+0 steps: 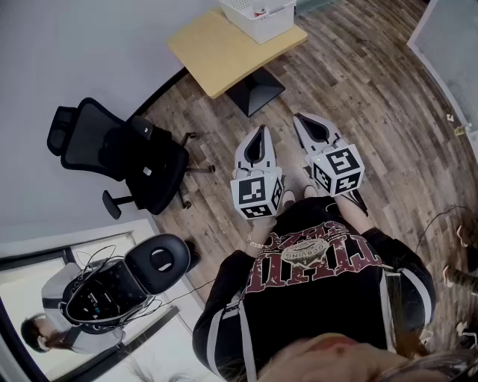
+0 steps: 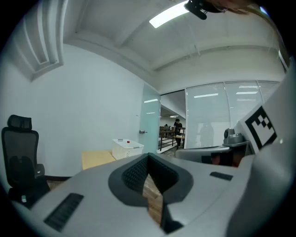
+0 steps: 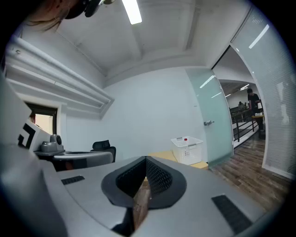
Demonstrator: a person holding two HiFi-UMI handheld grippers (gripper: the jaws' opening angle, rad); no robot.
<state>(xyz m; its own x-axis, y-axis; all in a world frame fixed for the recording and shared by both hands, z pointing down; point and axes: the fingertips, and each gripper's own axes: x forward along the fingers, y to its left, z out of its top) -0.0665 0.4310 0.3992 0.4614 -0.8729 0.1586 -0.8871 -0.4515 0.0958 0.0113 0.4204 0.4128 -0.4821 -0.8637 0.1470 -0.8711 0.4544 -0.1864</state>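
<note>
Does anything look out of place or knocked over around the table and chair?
Nothing stands out: the white basket sits upright on the table, the office chair stands upright, and the left tool and right tool are shut, empty.

Table: small table (image 1: 213, 48) with a square light wood top on a dark flat base (image 1: 255, 91); it stands level on the plank floor (image 1: 358, 89), close to the pale wall.
Basket: white plastic basket (image 1: 260, 21) with perforated sides and an open top, upright at the table's far corner.
Basket contents: a small red item (image 3: 186, 139), too small to identify.
</note>
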